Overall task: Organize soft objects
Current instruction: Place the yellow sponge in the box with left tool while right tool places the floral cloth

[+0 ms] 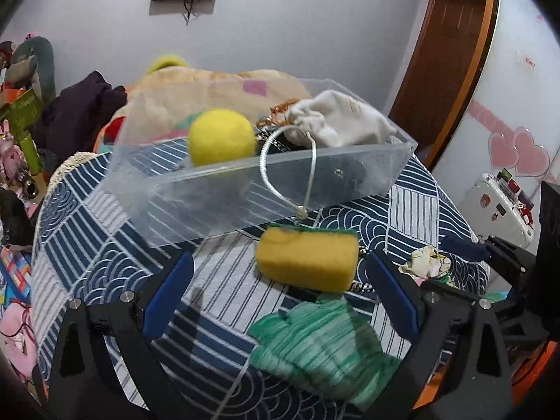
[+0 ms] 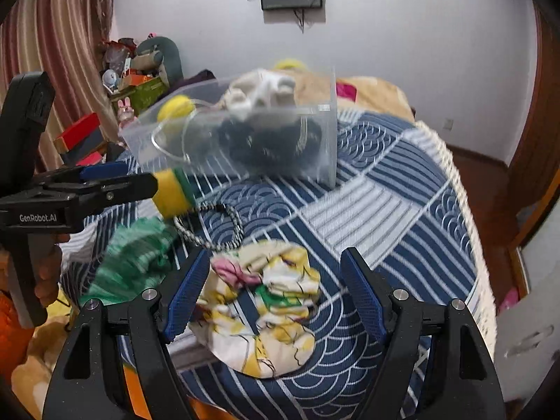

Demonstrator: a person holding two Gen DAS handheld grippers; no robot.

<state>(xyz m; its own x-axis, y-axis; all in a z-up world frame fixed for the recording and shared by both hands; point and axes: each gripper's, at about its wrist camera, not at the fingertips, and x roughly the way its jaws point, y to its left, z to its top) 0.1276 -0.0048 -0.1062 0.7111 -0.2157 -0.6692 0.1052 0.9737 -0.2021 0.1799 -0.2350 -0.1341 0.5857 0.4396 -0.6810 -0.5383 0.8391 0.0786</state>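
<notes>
A clear plastic bin [image 1: 367,171] stands on the blue patterned cloth and holds a yellow felt ball [image 1: 221,138], a white drawstring pouch [image 1: 336,122] and dark items. My left gripper [image 1: 280,297] is open, its fingers either side of a yellow sponge [image 1: 306,260] and a green striped cloth [image 1: 315,353]. My right gripper [image 2: 276,297] is open around a crumpled floral yellow-white cloth [image 2: 269,308]. The bin [image 2: 325,140], sponge [image 2: 173,192] and green cloth [image 2: 136,259] also show in the right wrist view, as does the left gripper [image 2: 119,178].
A silver cord loop [image 1: 290,175] hangs over the bin's front wall. A braided cord [image 2: 210,231] lies on the cloth between sponge and floral cloth. The tabletop edge with a fringe [image 2: 465,210] curves off at right. Clutter and boxes [image 2: 133,84] stand behind at left.
</notes>
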